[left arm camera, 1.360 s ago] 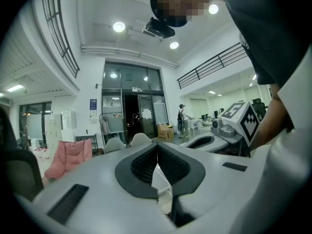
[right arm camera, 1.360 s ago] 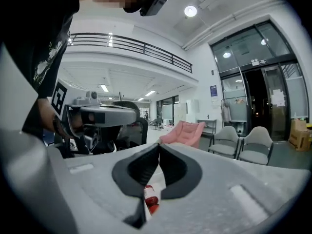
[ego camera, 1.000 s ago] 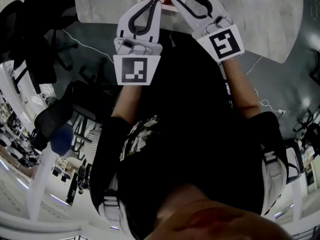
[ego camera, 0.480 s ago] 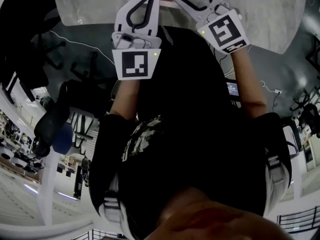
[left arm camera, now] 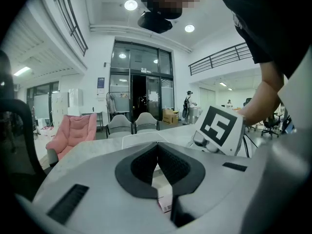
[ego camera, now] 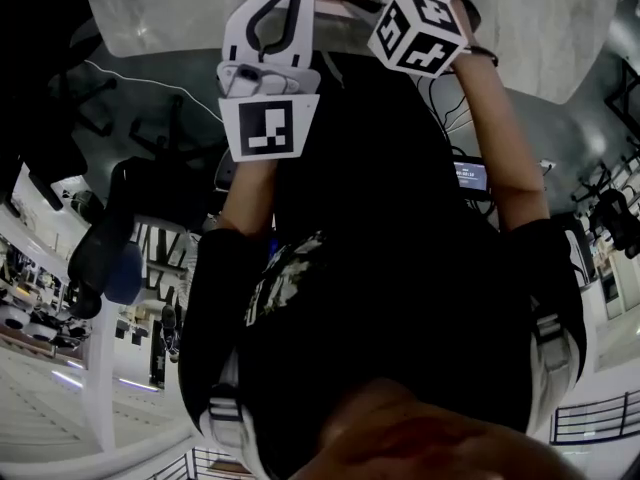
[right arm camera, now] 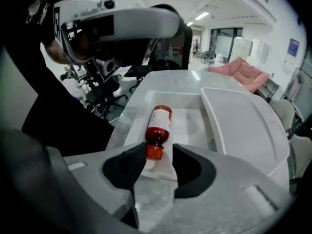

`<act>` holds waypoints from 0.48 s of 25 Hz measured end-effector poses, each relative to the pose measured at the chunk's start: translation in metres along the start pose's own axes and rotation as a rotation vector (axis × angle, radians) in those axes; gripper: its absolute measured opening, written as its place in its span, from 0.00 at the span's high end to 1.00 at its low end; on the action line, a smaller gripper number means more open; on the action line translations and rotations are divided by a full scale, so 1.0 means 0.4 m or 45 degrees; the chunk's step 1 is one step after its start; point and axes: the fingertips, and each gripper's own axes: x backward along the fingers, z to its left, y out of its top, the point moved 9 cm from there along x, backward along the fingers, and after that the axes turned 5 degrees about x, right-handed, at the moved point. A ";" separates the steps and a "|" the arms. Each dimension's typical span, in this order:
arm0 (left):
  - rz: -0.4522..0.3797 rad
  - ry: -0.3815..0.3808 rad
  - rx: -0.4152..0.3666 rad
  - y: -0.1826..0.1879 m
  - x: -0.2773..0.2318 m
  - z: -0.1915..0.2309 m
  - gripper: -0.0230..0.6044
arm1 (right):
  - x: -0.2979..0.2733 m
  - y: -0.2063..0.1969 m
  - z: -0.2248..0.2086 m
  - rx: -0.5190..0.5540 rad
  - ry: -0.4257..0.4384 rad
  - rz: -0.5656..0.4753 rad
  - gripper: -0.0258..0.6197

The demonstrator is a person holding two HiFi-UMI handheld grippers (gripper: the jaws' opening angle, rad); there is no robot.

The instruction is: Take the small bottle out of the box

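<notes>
Right gripper view: wide, just-opened jaws of the right gripper (right arm camera: 161,156) are being held around the untouched cap (right arm camera: 154,152) of the small bottle (right arm camera: 159,123) while the box (right arm camera: 175,97) is being clamped steady by the left gripper (left arm camera: 157,146).

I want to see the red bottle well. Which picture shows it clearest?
Right gripper view: the small bottle lies bright and sharp in the box, though the lens bends edges. Head view: dark, bottle barely visible. Left gripper view: bright, bowed lines, no bottle.
</notes>
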 end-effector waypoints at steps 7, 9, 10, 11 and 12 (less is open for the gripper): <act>-0.010 -0.002 0.022 -0.005 -0.018 0.063 0.94 | -0.103 0.054 -0.064 0.176 0.345 0.341 0.72; -0.020 0.002 0.020 -0.008 -0.014 0.077 0.94 | -0.134 0.063 -0.055 0.209 0.297 0.455 0.73; -0.025 0.005 0.020 -0.005 -0.014 0.080 0.94 | -0.141 0.064 -0.049 0.222 0.255 0.507 0.74; -0.026 0.009 0.022 0.001 -0.015 0.081 0.94 | -0.142 0.065 -0.048 0.223 0.213 0.532 0.74; -0.026 0.014 0.023 0.007 -0.017 0.081 0.94 | -0.137 0.067 -0.050 0.206 0.181 0.526 0.74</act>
